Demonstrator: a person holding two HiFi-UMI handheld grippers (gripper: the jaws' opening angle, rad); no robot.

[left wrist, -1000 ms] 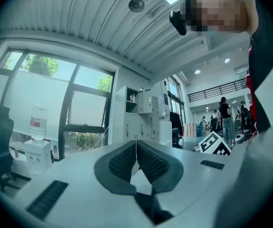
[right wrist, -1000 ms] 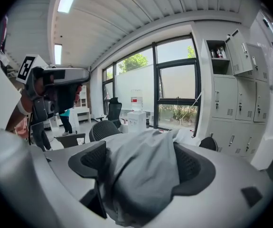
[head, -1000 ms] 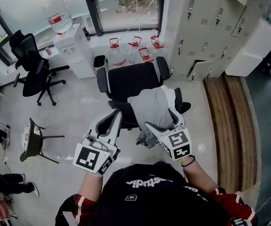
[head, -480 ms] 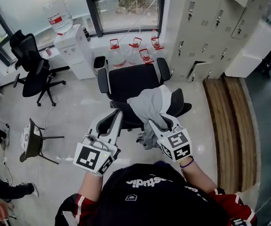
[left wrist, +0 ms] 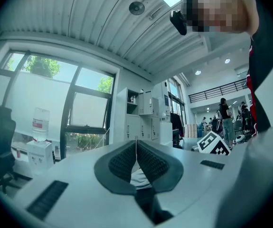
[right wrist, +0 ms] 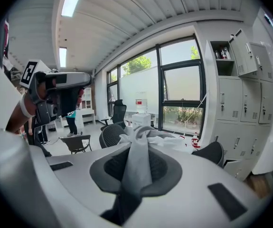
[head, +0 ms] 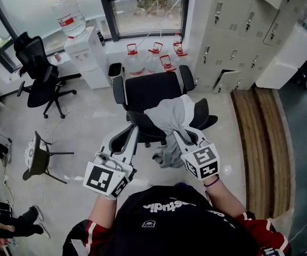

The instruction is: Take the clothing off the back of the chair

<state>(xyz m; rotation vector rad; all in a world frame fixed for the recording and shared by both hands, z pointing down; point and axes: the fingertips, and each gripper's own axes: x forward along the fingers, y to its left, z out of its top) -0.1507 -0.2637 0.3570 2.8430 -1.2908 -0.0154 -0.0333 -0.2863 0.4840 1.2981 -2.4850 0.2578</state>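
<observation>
- Plainly, in the head view the clothing is a pale grey garment [head: 169, 116]. It is soft and creased, with a whiter panel along its upper right edge.
- It lies draped over the back of a black office chair [head: 150, 92] at frame centre. Its lower end hangs in a bunch on the near side of the chair back.
- The right gripper [head: 181, 135] reaches into the cloth at the lower right of the garment, and the fabric is drawn into a ridge towards its tips.
- The left gripper [head: 132, 131] points at the left edge of the chair back, apart from the cloth.
- Only this view shows the surroundings from above. A water dispenser [head: 86, 55] stands upper left, red-capped jugs [head: 153, 55] sit under the window, and grey lockers [head: 233, 25] fill the upper right.
- The left gripper view looks level across the room. The two ribbed pads meet at their tips with nothing between them.
- A pale patch shows through the gap lower down; I cannot tell what it is.
- The right gripper's marker cube [left wrist: 213, 144] sits at right, and people [left wrist: 224, 120] stand far behind it, unseen from above.
- The right gripper view settles the grip. Its jaws have just been closing, and a fold of grey cloth is pinched between the pads, rising from them to a crumpled heap at frame centre.
- The left gripper shows at upper left.
</observation>
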